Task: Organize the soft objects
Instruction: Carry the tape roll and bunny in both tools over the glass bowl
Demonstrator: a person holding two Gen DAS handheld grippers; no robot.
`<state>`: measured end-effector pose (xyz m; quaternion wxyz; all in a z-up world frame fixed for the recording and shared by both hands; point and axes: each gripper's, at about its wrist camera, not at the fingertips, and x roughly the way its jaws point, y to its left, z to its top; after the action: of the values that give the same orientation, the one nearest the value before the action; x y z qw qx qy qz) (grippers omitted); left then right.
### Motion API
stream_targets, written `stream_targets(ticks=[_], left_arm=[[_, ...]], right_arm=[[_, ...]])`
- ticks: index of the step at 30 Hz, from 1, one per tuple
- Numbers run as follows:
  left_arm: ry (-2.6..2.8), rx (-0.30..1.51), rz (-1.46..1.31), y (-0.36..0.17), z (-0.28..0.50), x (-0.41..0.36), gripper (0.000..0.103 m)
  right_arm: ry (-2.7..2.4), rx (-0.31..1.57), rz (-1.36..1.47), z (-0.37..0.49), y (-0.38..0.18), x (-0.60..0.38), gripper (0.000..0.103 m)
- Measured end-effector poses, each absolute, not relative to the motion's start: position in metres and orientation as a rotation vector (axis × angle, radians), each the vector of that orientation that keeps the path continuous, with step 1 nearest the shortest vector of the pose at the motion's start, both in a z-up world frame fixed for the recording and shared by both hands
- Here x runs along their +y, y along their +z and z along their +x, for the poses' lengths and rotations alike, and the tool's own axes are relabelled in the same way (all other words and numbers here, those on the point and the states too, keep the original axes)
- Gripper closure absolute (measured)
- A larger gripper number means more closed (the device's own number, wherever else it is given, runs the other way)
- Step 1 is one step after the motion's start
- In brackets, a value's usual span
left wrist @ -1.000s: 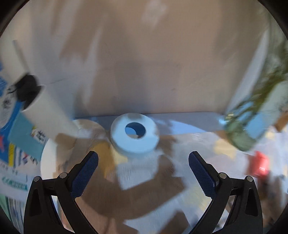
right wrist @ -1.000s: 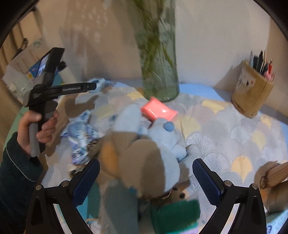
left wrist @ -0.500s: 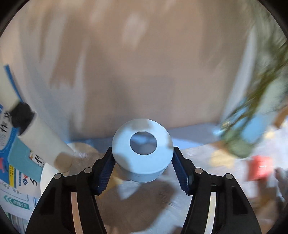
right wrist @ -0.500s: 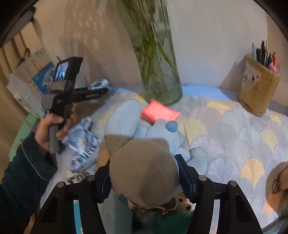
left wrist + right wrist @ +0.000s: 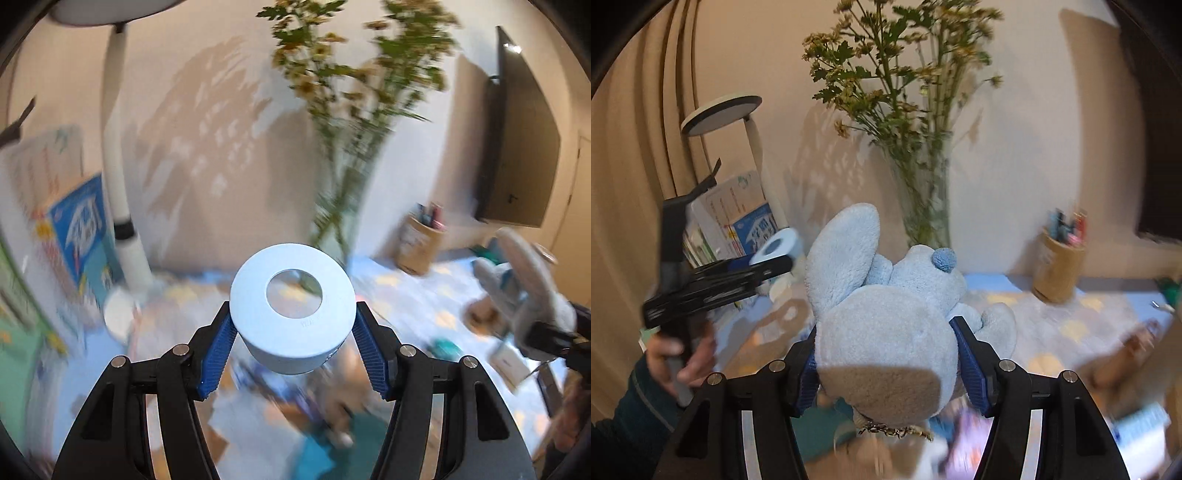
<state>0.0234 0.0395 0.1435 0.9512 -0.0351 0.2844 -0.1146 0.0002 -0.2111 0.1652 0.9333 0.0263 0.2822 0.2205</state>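
My left gripper [image 5: 291, 350] is shut on a pale blue roll of tape [image 5: 293, 314], a short cylinder with a round hole, and holds it in the air above the table. The roll also shows in the right wrist view [image 5: 775, 247], held at the left. My right gripper [image 5: 886, 365] is shut on a light blue plush toy [image 5: 886, 332] with long ears and a blue nose, lifted off the table. The plush also shows at the right of the left wrist view [image 5: 524, 288].
A glass vase of flowers [image 5: 923, 206] stands at the back middle. A white desk lamp [image 5: 753, 147] and books [image 5: 750, 225] are at the back left, a pen holder [image 5: 1058, 269] at the back right. Loose items lie on the scallop-patterned cloth [image 5: 1052, 325].
Both grippers closed from open, the left on the tape roll and the right on the plush. Both have since risen off the table with their loads.
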Motion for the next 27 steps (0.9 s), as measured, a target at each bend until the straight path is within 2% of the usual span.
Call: stream_targets(ticks=[3,11,18,20,23,25,27], left_arm=[[-0.262,0.612,-0.093,0.118,-0.015,0.028,0.043],[-0.276,0.761,-0.161,0.051,-0.05,0.008,0.042],[-0.309,0.741,-0.135,0.058,-0.069,-0.001,0.042],[-0.327,0.732,-0.119,0.062,-0.072,-0.005,0.041],[-0.345,0.727,-0.114,0.065,-0.077,-0.01,0.041],[-0.358,0.726,-0.122,0.067,-0.078,-0.011,0.041],[-0.363,0.719,-0.119,0.07,-0.081,-0.012,0.041]], right_arm=[[0.426,0.611,0.004,-0.038,0.145,-0.217,0.04],[0.368,0.833,-0.061,-0.086,0.051,-0.238,0.04],[0.412,0.92,0.084,-0.095,0.021,-0.255,0.034],[0.41,0.941,0.128,-0.099,0.018,-0.257,0.02],[0.426,0.944,0.24,-0.111,0.016,-0.266,0.008],[0.452,0.946,0.34,-0.116,0.016,-0.273,0.0],[0.472,0.958,0.433,-0.114,0.014,-0.275,0.0]])
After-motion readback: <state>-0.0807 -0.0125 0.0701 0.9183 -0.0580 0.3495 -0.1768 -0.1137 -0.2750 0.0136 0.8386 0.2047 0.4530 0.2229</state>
